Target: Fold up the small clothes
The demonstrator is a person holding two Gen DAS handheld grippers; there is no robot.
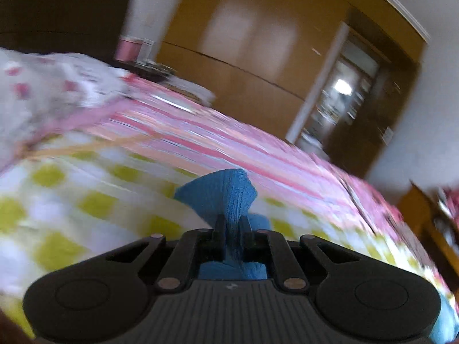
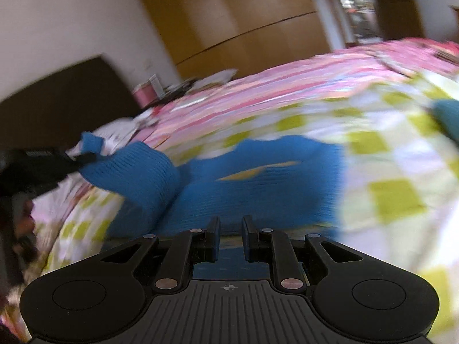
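A blue knit garment [image 2: 258, 189] lies spread on the bed's checked cover [image 2: 387, 172]. My left gripper [image 1: 231, 220] is shut on a bunched corner of the blue knit garment [image 1: 221, 189], which fans out above its fingers, lifted off the cover. From the right wrist view that left gripper [image 2: 83, 157] shows at the far left, pulling a blue corner up and to the left. My right gripper [image 2: 231, 222] sits at the garment's near edge with its jaws narrow. Blue fabric shows between and under its fingers, so it seems shut on that edge. Both views are blurred.
A pink striped blanket [image 1: 229, 143] covers the far half of the bed. A white spotted pillow [image 1: 43, 86] lies by the dark headboard [image 1: 57, 8]. A pink box [image 1: 127, 48] stands on the nightstand. Wooden wardrobe doors [image 1: 258, 43] stand behind. Another teal piece [image 2: 447, 117] lies at the right.
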